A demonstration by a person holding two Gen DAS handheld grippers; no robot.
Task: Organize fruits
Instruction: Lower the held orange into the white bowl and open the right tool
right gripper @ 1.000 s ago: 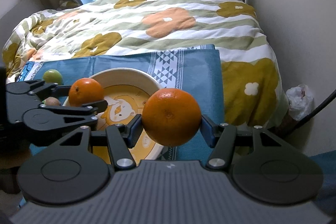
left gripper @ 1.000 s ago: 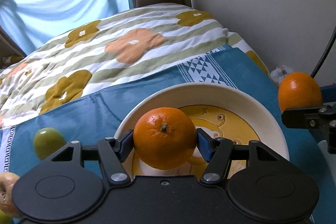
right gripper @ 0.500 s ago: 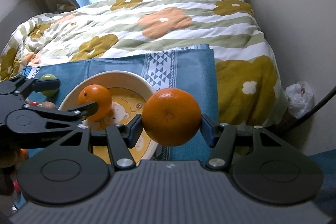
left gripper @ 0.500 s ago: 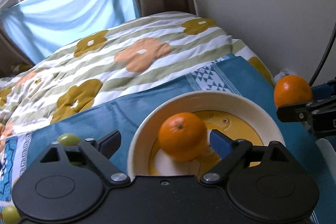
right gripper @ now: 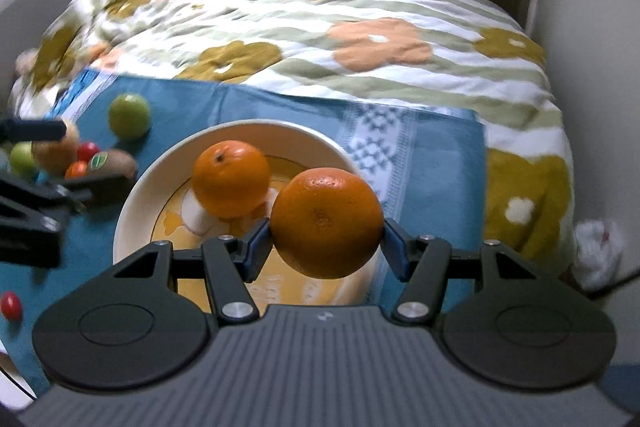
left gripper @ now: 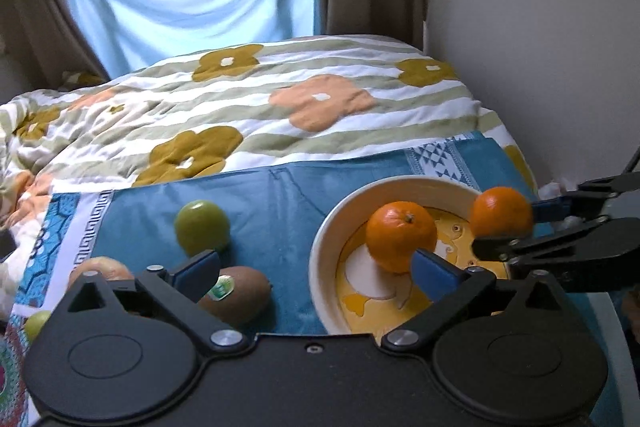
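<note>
A cream bowl (left gripper: 400, 185) with a yellow cartoon inside sits on a blue cloth (left gripper: 272, 199); it also shows in the right wrist view (right gripper: 132, 211). One orange (left gripper: 401, 235) lies in the bowl, seen too in the right wrist view (right gripper: 230, 179). My left gripper (left gripper: 316, 269) is open and empty, drawn back to the left of the bowl. My right gripper (right gripper: 326, 247) is shut on a second orange (right gripper: 327, 222) and holds it over the bowl's right side; that orange shows in the left wrist view (left gripper: 500, 211).
Left of the bowl lie a green fruit (left gripper: 202, 227), a kiwi with a sticker (left gripper: 236, 293), a pale fruit (left gripper: 100, 267) and small red tomatoes (right gripper: 87, 151). A flowered quilt (left gripper: 260, 107) covers the bed behind. A wall stands at the right.
My left gripper opened, dropped its orange into the bowl and pulled back to the left. My right gripper moved left with its orange, over the bowl.
</note>
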